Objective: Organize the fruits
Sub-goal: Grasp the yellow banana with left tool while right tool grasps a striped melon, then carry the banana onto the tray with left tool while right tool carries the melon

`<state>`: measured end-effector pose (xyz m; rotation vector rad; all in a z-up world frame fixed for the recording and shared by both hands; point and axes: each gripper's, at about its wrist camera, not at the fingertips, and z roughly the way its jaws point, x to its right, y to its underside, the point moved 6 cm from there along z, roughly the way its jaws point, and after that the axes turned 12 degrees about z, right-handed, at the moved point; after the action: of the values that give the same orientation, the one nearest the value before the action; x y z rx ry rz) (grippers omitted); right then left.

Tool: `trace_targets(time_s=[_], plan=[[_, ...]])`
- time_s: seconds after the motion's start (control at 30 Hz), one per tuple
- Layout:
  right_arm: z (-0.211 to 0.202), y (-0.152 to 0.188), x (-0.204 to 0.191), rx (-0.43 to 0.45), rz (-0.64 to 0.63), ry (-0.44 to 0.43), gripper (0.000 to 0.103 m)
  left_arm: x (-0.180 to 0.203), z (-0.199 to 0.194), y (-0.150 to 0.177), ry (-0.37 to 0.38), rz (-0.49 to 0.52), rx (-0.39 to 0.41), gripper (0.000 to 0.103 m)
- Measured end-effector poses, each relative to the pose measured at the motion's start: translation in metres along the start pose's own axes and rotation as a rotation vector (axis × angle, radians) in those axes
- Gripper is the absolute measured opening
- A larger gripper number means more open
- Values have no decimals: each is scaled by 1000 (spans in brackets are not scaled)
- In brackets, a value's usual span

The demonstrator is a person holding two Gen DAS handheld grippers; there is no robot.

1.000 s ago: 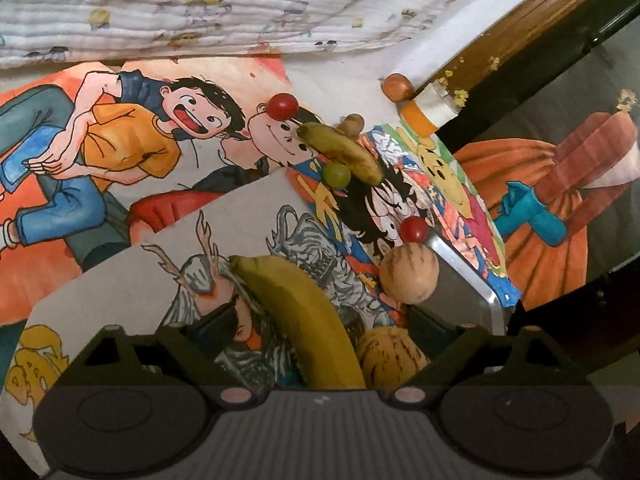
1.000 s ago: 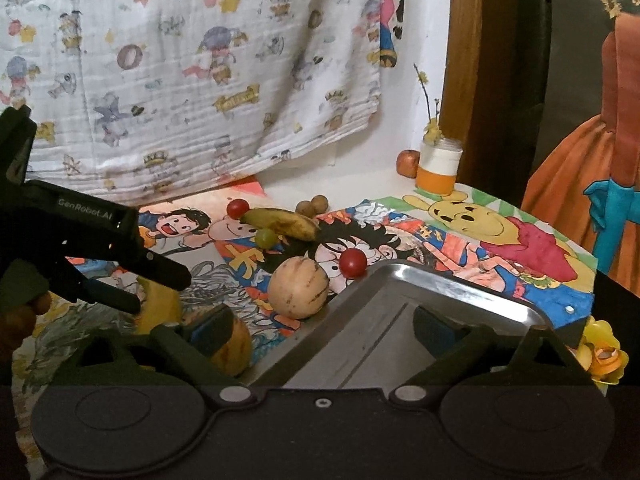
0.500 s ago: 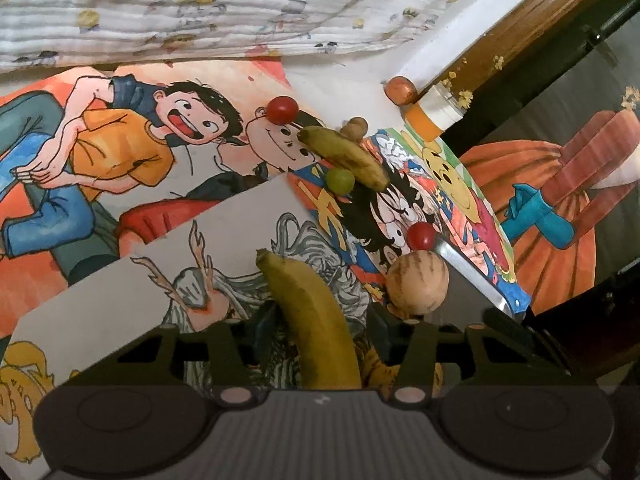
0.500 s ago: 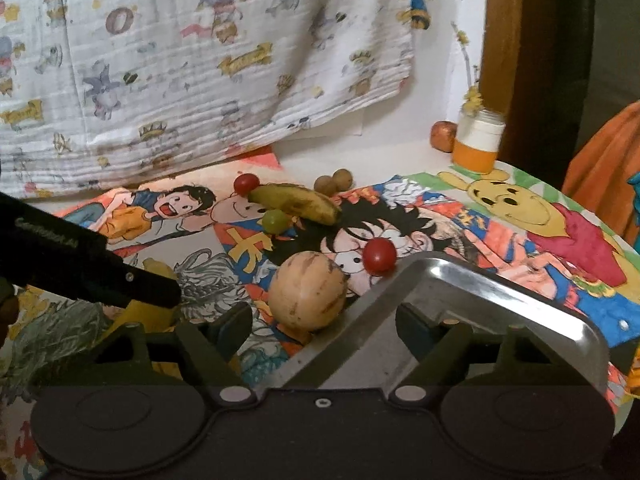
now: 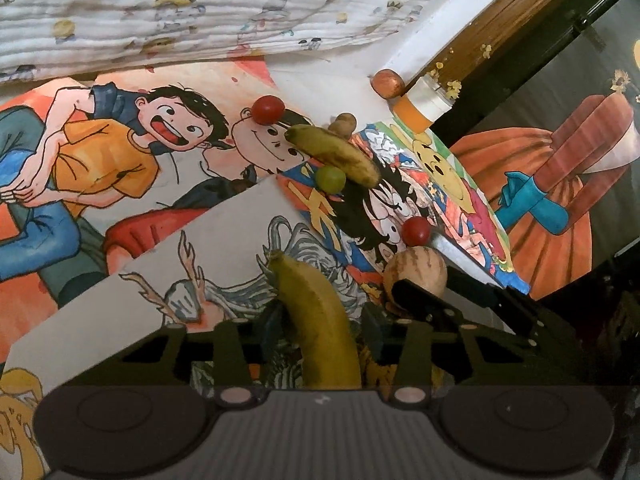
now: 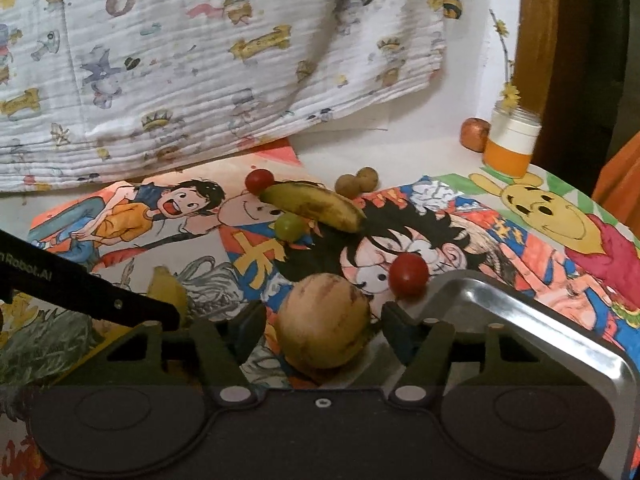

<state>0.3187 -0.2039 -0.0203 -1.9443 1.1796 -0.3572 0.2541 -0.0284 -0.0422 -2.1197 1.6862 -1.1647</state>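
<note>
My left gripper (image 5: 320, 320) is shut on a yellow banana (image 5: 316, 320) over the cartoon posters. My right gripper (image 6: 323, 320) has its jaws on either side of a round tan melon (image 6: 324, 320), touching or nearly touching it, beside the steel tray (image 6: 560, 332). The same melon (image 5: 416, 272) shows in the left wrist view, partly behind the right gripper's finger. Farther back lie a spotted banana (image 6: 316, 204), a green grape (image 6: 289, 226), two red tomatoes (image 6: 409, 274) (image 6: 259, 181) and two small brown fruits (image 6: 358, 181).
A white and orange jar (image 6: 510, 144) and a brown fruit (image 6: 474, 134) stand at the back right by a wooden post. A printed cloth (image 6: 200, 60) hangs behind. The table edge drops off on the right.
My left gripper closed on the yellow banana. My right gripper moved left from over the tray and narrowed around the tan melon.
</note>
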Motion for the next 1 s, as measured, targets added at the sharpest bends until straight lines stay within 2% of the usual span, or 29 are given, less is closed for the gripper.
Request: trace_targets(time_s=[0.27,0.43,0.63,0.83,1.0], plan=[[11,-1,8,-32,98,-37,57,-5,2,-1,30,-7,-9,39],[9,1,10,-13,119,-42,54,-11,2,-3,56,-66,-17,38],[-1,3,10,24,152,-50,54,-11,1,-4,62,-89,-20,36],[-24,0,21,79,206,-59,54,-5,-7,-13,57,-67,18,35],[-48,0,37,124,232,-34,54,9,-20,-35,65,-33,81,34]])
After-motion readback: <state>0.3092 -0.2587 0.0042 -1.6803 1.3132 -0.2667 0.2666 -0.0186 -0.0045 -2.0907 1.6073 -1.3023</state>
